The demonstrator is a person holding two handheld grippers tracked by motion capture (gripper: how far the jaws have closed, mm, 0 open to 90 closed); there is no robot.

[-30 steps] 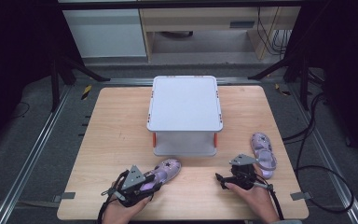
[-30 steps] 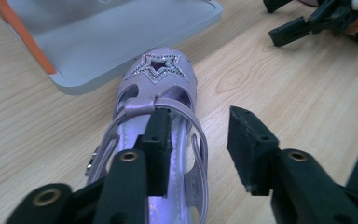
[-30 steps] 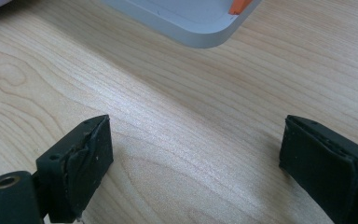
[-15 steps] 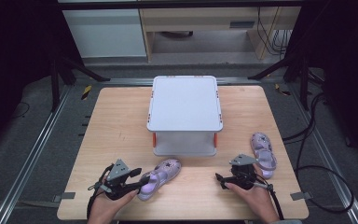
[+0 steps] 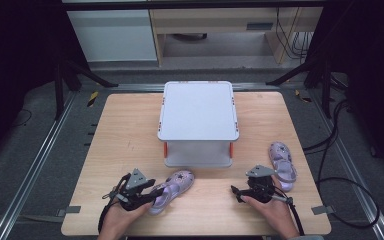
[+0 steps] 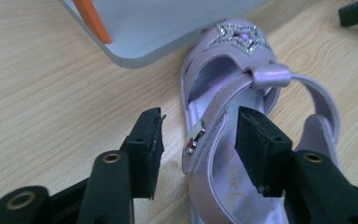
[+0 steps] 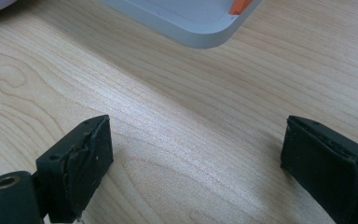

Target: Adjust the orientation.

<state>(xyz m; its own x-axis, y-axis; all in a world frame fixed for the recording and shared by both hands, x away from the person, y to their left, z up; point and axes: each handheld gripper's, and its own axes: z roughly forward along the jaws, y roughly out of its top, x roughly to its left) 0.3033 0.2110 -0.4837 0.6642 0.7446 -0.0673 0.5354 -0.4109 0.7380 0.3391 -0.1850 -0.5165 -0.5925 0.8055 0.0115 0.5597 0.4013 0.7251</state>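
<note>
1. In the high view, the purple sandal (image 5: pixel 171 189) lies on the counter (image 5: pixel 130 130) in the lower middle of the frame, just below the grey box (image 5: pixel 198 112), with its toe toward the box.
2. My left hand-held gripper (image 5: pixel 152 196) sits at the sandal's heel end, lower left of centre.
3. In the left gripper view, the sandal (image 6: pixel 242 140) runs up the middle of the frame. Its buckled strap lies between my two jaws, and the star-trimmed toe is almost at the box's corner at the top.
4. My left hand-held gripper (image 6: pixel 198 144) is partly open and has just been narrowing. The left pad is clear of the strap; I cannot tell whether the right pad touches the shoe.
5. My right hand-held gripper (image 7: pixel 196 158) stands wide open over bare counter, holding nothing.
6. A second sandal (image 5: pixel 282 159) lies at the right of the high view, just beside my right hand-held gripper (image 5: pixel 236 191).
</note>
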